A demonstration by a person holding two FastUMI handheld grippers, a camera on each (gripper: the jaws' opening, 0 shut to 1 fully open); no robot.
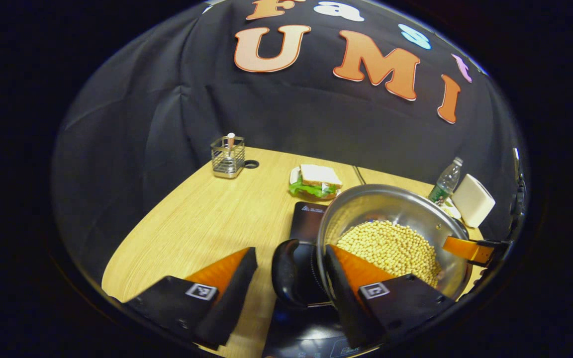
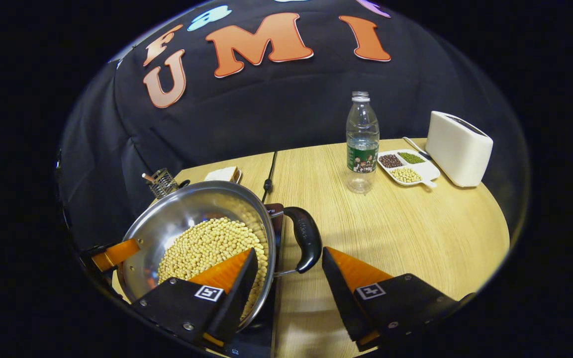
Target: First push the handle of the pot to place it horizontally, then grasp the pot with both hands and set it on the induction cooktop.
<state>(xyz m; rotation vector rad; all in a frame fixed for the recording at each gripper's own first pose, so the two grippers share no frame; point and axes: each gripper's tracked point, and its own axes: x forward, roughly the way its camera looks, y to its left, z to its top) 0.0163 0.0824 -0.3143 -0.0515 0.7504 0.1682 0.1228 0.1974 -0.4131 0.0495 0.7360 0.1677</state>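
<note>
- Left gripper (image 1: 290, 278): fingers spread wide around the steel pot's (image 1: 391, 209) black handle (image 1: 286, 271), not pressing.
- Right gripper (image 2: 289, 278): fingers likewise apart around its opposite handle (image 2: 306, 238).
- Soybeans (image 2: 207, 243) fill the pot.

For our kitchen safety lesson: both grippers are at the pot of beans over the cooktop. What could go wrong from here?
1. The pot is full of loose soybeans; tilting could spill them.
2. Each gripper's fingers stand wide around a handle, so the pot may slip.
3. The induction cooktop is small; the pot could land off-centre.
</note>
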